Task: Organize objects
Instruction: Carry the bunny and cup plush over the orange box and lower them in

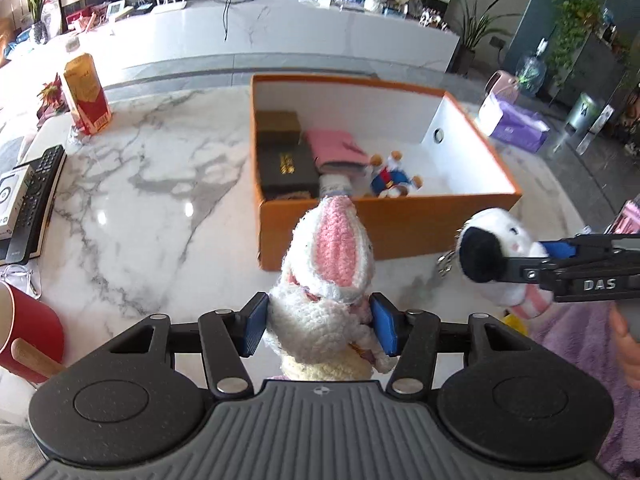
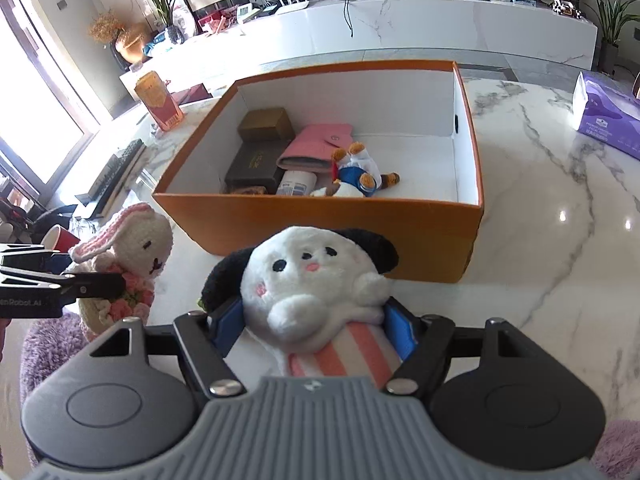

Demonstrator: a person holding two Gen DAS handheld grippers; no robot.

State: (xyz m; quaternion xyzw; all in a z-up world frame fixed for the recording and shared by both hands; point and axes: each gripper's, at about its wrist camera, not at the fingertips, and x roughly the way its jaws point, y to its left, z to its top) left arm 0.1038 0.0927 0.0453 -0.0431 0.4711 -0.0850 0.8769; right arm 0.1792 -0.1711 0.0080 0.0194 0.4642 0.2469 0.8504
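Your left tool [image 1: 318, 322] is pinching the crocheted bunny [image 1: 324, 280] at its soft, squashy middle; your right tool [image 2: 316, 330] is clamping the plush puppy [image 2: 316, 280], equally light. Both are hanging before the orange box [image 2: 360, 224] at twelve o'clock.

Orange box [image 2: 320, 232]: open top, no lid. Right half of its white floor bare. Left half taken by two dark boxes [image 2: 256, 164], a pink wallet [image 2: 316, 144], a white bottle [image 2: 296, 182] and a small bear doll [image 2: 360, 172].

Near wall of the box: stands between both held toys and the interior.

Marble table [image 2: 540, 220]: bare right of the box up to the purple tissue pack [image 2: 608, 120].

Left of the box: bare marble up to the carton [image 1: 86, 92] and remote control [image 1: 38, 196]; red cup [image 1: 28, 328] at the near left edge.
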